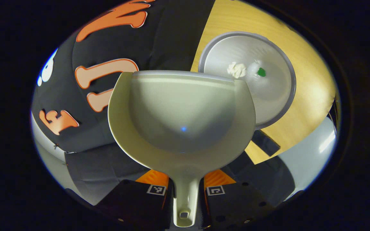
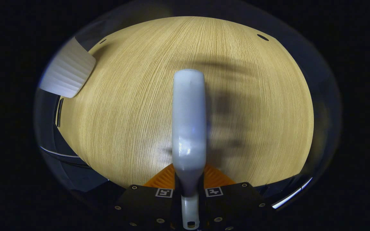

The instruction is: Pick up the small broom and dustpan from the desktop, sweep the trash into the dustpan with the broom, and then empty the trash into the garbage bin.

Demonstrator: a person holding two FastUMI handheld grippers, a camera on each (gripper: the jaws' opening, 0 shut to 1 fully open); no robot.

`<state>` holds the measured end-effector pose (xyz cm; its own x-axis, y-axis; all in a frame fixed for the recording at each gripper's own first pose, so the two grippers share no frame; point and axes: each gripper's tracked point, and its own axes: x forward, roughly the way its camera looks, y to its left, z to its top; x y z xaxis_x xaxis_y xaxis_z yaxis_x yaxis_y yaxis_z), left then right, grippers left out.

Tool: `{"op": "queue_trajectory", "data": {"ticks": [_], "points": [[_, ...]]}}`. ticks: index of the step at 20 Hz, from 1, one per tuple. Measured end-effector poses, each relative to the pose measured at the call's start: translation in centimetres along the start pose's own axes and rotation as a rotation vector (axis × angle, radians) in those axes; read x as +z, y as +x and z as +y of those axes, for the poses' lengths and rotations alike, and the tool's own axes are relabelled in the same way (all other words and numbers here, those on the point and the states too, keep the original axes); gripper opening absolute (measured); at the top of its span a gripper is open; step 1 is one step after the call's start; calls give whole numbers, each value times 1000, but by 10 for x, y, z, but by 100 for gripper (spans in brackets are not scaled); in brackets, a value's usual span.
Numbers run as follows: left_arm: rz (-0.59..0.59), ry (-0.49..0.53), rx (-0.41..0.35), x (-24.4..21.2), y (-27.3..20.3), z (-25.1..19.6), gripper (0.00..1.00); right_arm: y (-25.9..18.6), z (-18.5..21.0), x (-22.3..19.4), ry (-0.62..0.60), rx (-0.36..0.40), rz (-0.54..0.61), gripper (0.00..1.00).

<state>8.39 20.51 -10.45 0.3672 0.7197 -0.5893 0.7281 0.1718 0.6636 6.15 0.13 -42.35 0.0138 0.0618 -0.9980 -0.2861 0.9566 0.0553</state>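
The left gripper point(image 1: 185, 189) is squeezing the dustpan point(image 1: 181, 118) handle, its scoop pointing away beside the garbage bin point(image 1: 278, 86). The right gripper point(image 2: 189, 191) is pinching the broom point(image 2: 189, 122), pointing straight out over the desktop point(image 2: 124, 112).

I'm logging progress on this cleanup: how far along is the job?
Nearly finished. The dustpan looks empty, and a paper wad and green scrap lie in the bin. The left gripper holds the dustpan, the right gripper the broom. Nothing visibly left.

Dustpan point(image 1: 181, 118) hangs before the bin point(image 1: 276, 96) (trash point(image 1: 236, 69) inside) on the desktop point(image 1: 313, 80).
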Motion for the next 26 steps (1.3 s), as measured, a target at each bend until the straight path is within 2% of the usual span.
{"op": "queue_trajectory", "data": {"ticks": [1,2,6,10,13,15,18,20,24,26], "points": [[-9,2,17,1,-1,0,31,-1,-1,1,0,1,0,22],[-29,-40,1,2,1,-6,31,-1,1,0,4,3,0,22],[-71,-352,-215,14,-2,-51,31,0,0,1,16,11,-8,22],[-118,-669,-370,35,-11,-91,31,-2,1,3,52,12,-29,22],[-206,-932,-574,78,-35,-117,31,-5,3,3,76,2,-37,22],[-297,-1035,-722,118,-62,-124,31,-4,0,4,77,-8,-42,22],[-375,-1089,-953,175,-109,-147,31,-4,1,5,82,-22,-48,21],[-404,-1079,-1062,208,-138,-171,31,-4,0,3,92,-39,-43,22],[-376,-1035,-1144,237,-142,-225,32,-6,1,4,117,-33,-44,21],[-358,-1016,-1147,247,-134,-253,31,-5,2,1,119,-43,-45,21]]}}
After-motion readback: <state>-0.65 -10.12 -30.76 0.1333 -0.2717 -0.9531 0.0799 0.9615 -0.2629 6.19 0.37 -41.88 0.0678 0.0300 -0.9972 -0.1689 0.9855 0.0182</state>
